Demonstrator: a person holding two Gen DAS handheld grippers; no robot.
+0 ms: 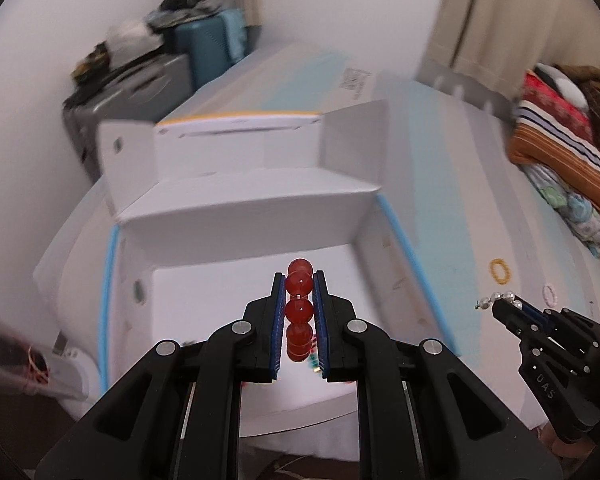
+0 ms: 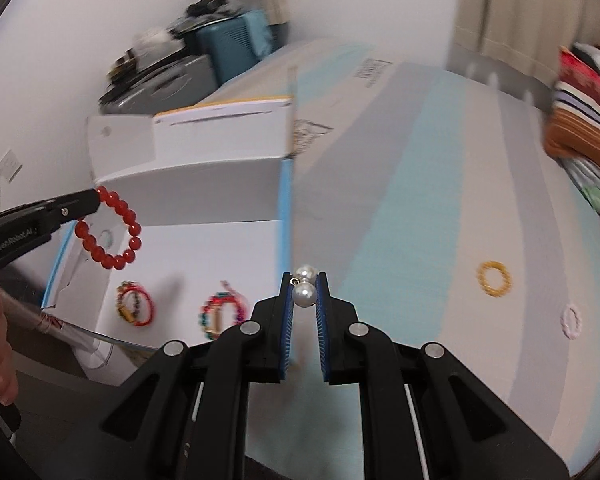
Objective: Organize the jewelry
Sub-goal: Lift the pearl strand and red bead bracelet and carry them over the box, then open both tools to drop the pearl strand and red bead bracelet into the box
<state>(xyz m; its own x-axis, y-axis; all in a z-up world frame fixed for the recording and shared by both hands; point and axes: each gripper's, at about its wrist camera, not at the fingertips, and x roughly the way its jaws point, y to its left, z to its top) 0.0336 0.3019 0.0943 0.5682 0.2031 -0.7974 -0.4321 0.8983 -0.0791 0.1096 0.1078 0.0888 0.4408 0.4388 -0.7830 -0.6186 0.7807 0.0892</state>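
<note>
The left gripper (image 1: 299,280) is clamping a red bead bracelet (image 2: 110,229), dangling it over the open white box (image 2: 188,248), where two multicolored bracelets (image 2: 220,314) are lying on the floor. The right gripper (image 2: 304,282) is pinching a pearl piece (image 2: 304,290) just beside the box, while a yellow ring (image 2: 495,278) and a pink ring (image 2: 571,322) are sitting on the bench (image 2: 420,200).

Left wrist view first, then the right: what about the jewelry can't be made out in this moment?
- Left wrist view: the red bead bracelet is seen edge-on between the left gripper fingers, which cover the two multicoloured bracelets in the white box.
- Right wrist view: those two multicoloured bracelets are motion-blurred.
- Small pink ring: too faint for detail.
</note>
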